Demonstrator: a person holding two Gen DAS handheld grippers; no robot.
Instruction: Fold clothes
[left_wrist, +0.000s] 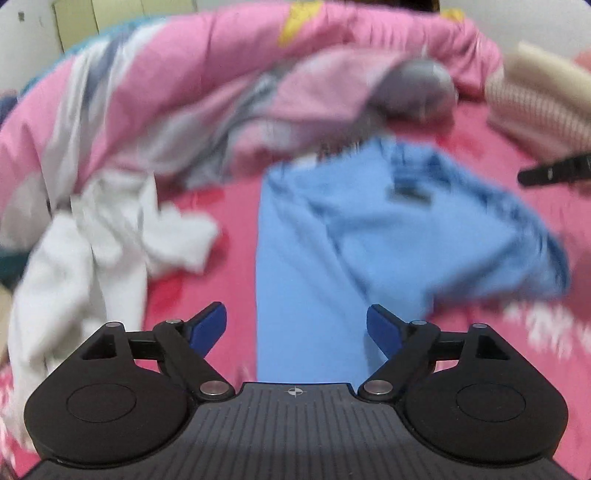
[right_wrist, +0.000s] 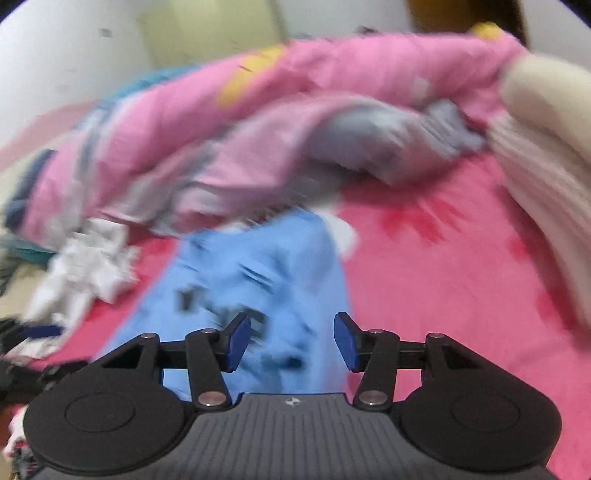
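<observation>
A light blue shirt (left_wrist: 369, 251) lies partly folded on the pink bed sheet (left_wrist: 221, 280), its collar and dark label toward the far side. My left gripper (left_wrist: 295, 328) hovers over the shirt's near end, jaws wide open with nothing between the blue pads. In the right wrist view the same blue shirt (right_wrist: 266, 280) lies under my right gripper (right_wrist: 291, 341), whose jaws stand apart and hold nothing. The right gripper's black tip (left_wrist: 554, 171) shows at the right edge of the left wrist view. Both pictures are motion-blurred.
A crumpled white garment (left_wrist: 96, 251) lies left of the shirt. A bunched pink quilt (left_wrist: 207, 81) fills the back of the bed, with a grey piece (left_wrist: 421, 88) on it. A cream striped garment (right_wrist: 543, 177) sits at the right. The white garment (right_wrist: 88, 273) shows again at left.
</observation>
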